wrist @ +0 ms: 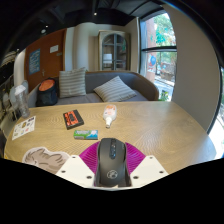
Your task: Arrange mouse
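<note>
A black computer mouse (111,162) sits between my gripper's (111,158) two fingers, its front with the scroll wheel pointing away from me. The magenta pads (88,155) press against both of its sides. The mouse is held over the near part of a round wooden table (150,125). My gripper is shut on the mouse.
On the table lie a black remote-like object with a red edge (70,119), a small green and blue card (86,133), a clear glass (109,114), a paper (24,126) at the left edge and a grey crumpled thing (43,157) near my left finger. A sofa with cushions (100,90) stands beyond.
</note>
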`<state>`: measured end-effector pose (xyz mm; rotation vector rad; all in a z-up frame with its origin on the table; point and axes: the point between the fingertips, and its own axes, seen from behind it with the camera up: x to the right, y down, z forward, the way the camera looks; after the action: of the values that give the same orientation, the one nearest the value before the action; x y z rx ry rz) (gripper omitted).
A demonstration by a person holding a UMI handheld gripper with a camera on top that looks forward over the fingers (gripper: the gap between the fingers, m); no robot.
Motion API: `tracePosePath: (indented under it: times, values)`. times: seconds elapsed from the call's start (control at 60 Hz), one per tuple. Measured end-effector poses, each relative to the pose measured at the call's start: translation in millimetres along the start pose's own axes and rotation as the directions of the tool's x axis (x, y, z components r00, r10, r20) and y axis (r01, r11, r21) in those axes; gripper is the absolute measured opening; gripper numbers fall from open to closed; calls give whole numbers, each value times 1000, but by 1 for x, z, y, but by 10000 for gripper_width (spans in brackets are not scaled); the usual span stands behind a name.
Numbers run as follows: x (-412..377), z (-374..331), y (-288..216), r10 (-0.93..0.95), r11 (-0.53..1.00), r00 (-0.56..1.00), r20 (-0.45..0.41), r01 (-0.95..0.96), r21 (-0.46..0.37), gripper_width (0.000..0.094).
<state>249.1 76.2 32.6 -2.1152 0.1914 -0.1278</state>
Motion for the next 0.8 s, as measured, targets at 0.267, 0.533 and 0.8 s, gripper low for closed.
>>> tracePosePath:
  times: [0.267, 0.533, 0.8]
  values:
    - [-176, -87, 3, -107, 993, 984, 142, 100, 61, 360]
    - [-229, -67, 86, -192, 979, 973, 127, 200, -46, 435]
    - [-208, -119, 84, -212, 976, 958, 191, 217, -5, 861]
